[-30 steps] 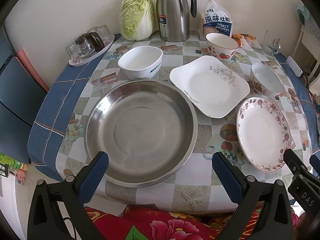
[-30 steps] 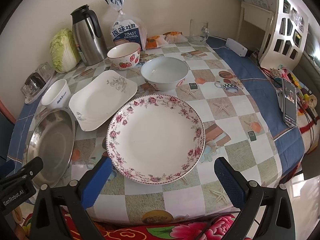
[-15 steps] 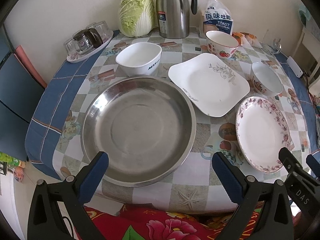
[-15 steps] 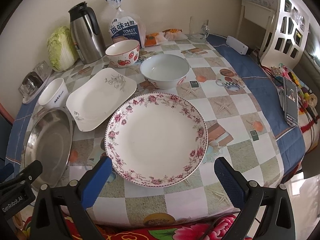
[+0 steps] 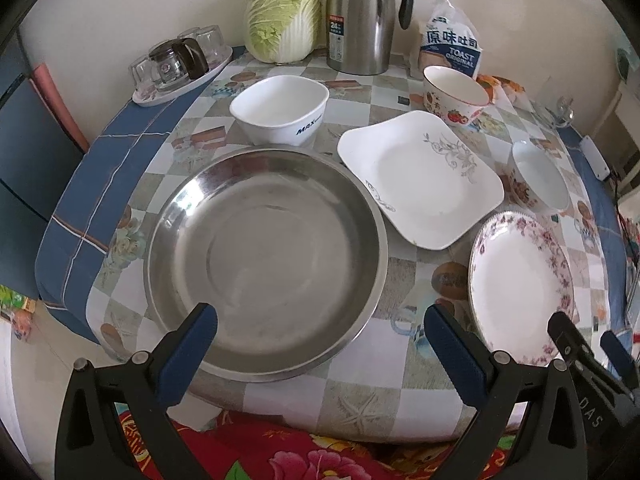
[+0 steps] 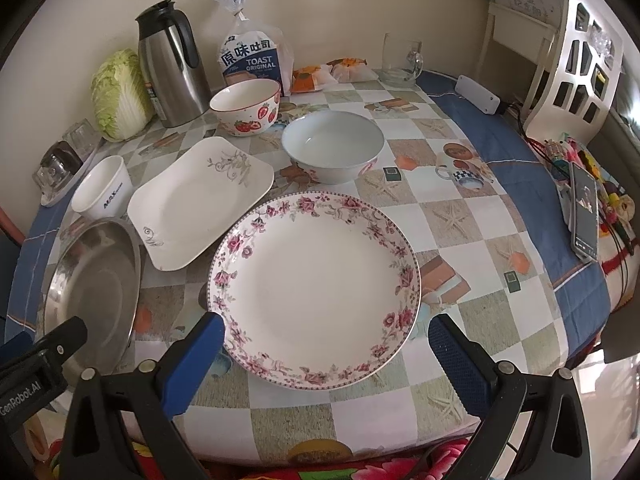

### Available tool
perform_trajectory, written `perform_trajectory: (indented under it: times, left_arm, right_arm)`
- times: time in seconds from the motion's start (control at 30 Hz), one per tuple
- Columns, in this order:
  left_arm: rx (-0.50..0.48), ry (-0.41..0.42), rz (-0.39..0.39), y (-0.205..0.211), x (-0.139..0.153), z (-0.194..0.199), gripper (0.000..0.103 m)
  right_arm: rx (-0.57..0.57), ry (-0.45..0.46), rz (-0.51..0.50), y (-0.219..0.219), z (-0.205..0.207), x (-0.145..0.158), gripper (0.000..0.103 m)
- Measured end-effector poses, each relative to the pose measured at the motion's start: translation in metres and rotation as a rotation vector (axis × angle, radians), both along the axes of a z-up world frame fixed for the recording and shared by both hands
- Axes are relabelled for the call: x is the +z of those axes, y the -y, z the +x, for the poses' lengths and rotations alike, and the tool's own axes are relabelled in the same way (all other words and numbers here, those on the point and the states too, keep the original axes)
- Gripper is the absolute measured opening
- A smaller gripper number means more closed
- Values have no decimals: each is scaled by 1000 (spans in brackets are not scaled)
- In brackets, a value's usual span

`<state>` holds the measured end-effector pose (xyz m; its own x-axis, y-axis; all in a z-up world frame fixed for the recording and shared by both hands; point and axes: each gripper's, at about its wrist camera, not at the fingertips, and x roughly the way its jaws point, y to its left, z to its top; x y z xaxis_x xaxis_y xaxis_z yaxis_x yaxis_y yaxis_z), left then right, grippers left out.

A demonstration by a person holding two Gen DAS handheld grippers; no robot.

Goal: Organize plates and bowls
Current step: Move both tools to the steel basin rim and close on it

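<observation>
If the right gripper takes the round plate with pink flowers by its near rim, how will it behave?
The floral plate looks like glazed ceramic, so probably stiff, slippery against the pads and breakable. Gripped only at the rim, it would likely sag away from the open right gripper. Being shallow and flat on the tablecloth, it should slide, not roll.

The right gripper (image 6: 324, 344) hangs with fingers (image 6: 192, 356) spread wide at the near rim of the floral plate (image 6: 314, 284), gripping nothing. Behind that plate stands a white bowl (image 6: 332, 148); behind-left of it lie a rectangular plate (image 6: 200, 200) and a strawberry bowl (image 6: 245, 107). Left of the floral plate sits a steel basin (image 6: 94, 280), all on the checked desk (image 6: 460, 232).
</observation>
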<state>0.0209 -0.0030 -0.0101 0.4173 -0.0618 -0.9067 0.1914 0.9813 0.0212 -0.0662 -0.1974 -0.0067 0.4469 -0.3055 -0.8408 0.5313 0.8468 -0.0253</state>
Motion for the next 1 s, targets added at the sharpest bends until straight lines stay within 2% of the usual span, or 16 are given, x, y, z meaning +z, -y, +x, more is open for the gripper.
perform_trajectory:
  times: [0.23,0.4,0.53,0.67,0.77,0.87,1.0]
  left_arm:
    - [58,40,-5,2,-4,20,103]
    - [108,6,-34,-8,-13,38,103]
    - [129,-10,16,-11,-14,53,103]
    - [138,20,45,-8,-5,68,103]
    - [139,14,20,-6,-1,81,103]
    - [167,-7,-45,-9,-2,93,103]
    - [176,-19,-96,-13,-7,107,103]
  right_arm:
    - [-3,-24,-13,7,14,-7,103]
    - [-3,-47,-35,12,27,-12,103]
    - [13,-67,-78,11,40,-12,103]
    - [25,-73,-93,12,55,-9,103]
    - [29,-73,-79,13,70,-7,103]
    - [35,-74,-61,15,86,-8,103]
    - [35,-51,2,16,102,-15,103]
